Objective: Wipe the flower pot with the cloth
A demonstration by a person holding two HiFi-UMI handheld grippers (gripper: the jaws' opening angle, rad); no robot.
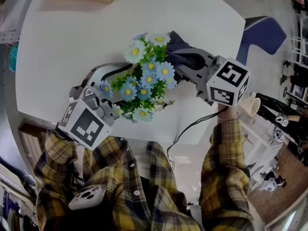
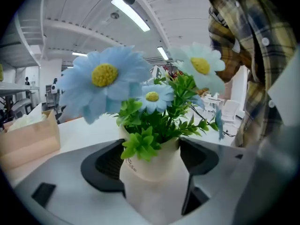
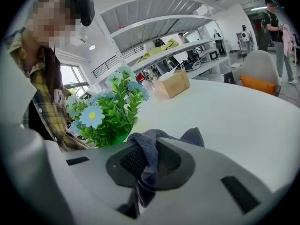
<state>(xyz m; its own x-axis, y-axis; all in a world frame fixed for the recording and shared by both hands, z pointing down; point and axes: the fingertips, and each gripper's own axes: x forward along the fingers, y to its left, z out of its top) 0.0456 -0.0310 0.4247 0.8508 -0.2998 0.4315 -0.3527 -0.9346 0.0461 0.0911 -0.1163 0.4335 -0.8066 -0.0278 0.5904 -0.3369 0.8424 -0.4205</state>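
**A:** Where's the flower pot [image 2: 151, 186]?

**B:** Low in the middle of the left gripper view. It's a cream one, sitting right between the two dark pads of the left gripper [image 2: 151, 162]. The jaws are closed in on its sides, one pad against each flank, so that gripper is grasping the flower pot.

**A:** And from the head view?

**B:** The pot itself is hidden there under its blue flowers [image 1: 144, 83]. They sit at the centre of the frame, near the lower edge of the white table [image 1: 86, 37].

**A:** The cloth [image 3: 149, 146]?

**B:** Dark grey-blue, pinched in the right gripper [image 3: 149, 167]. Its jaws are clamped together on it. A fold bunches above the pads and a tail hangs below them.

**A:** How close is it to the pot?

**B:** In the head view the cloth lies just beside the flowers, at their upper right. I can't tell whether it touches the pot's wall, because the leaves cover that spot.

**A:** Anything else?

**B:** A cardboard box [image 3: 172, 84] stands farther up the table, well apart. There's also a dark blue chair [image 1: 262, 35] at the upper right of the head view.
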